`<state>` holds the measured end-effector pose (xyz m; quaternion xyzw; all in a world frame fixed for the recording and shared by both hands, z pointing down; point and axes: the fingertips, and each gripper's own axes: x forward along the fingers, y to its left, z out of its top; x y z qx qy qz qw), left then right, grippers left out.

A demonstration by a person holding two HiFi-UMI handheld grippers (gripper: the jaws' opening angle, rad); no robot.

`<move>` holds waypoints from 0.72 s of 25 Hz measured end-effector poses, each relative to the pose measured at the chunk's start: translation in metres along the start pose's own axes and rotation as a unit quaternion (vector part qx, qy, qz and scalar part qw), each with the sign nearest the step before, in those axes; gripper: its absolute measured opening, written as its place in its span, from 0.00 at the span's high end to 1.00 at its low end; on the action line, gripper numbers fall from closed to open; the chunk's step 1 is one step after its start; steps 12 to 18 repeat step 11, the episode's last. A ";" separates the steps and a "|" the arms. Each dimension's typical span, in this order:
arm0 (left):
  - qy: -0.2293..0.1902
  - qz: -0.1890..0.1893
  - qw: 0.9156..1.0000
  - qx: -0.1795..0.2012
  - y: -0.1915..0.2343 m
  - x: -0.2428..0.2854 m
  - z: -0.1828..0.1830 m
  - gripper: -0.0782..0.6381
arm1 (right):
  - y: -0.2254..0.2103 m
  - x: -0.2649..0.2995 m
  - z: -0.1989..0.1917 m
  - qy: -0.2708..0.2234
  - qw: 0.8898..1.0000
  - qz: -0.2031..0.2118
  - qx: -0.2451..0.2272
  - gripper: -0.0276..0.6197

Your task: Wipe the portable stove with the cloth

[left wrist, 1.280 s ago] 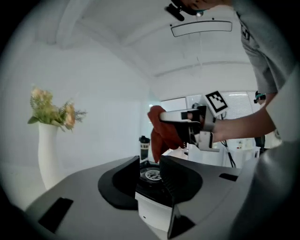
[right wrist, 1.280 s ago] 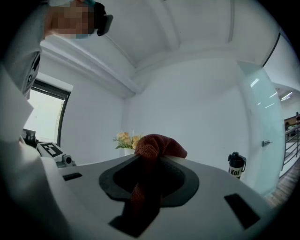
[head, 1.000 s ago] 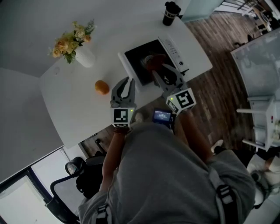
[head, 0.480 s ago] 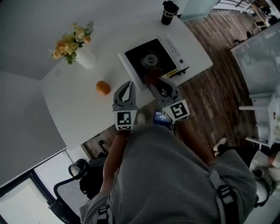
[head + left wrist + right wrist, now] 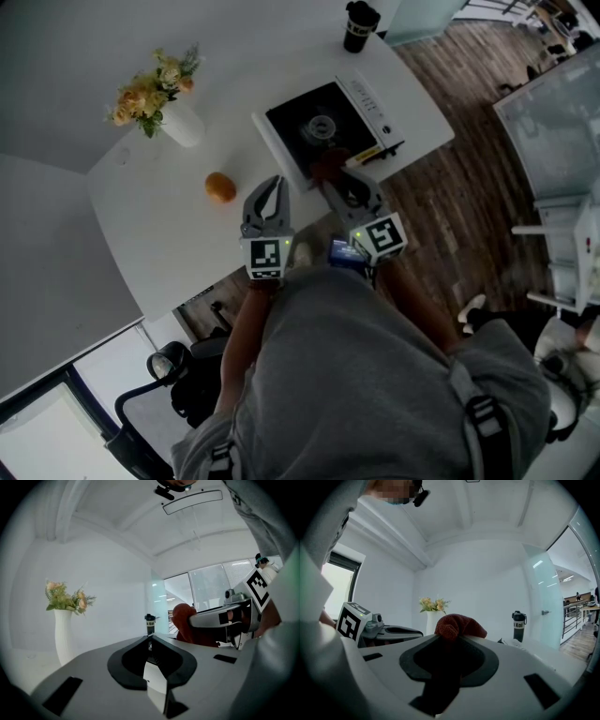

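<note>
white bench holds stove; right claw pinches cloth at stove's near edge to wipe; left claw closed, empty.

Head view looks steeply down; both level gripper views share the vase.

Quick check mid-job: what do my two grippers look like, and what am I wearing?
The left gripper and right gripper are both grey two-jaw tools, each carrying a white cube with black square markers and a small green light. The person wears a grey top with dark straps.
</note>
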<state>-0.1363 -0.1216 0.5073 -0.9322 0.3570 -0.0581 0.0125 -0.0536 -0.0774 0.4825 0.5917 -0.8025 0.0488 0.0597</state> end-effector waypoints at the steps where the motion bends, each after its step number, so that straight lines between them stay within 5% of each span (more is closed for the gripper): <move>1: 0.000 0.000 1.000 0.001 -0.001 0.000 0.000 0.83 | 0.000 -0.001 0.000 0.000 1.000 0.000 0.000 0.79; 18: 0.004 -0.005 1.000 0.002 -0.001 0.002 -0.003 0.83 | -0.003 -0.002 -0.005 0.007 1.000 -0.007 0.001 0.79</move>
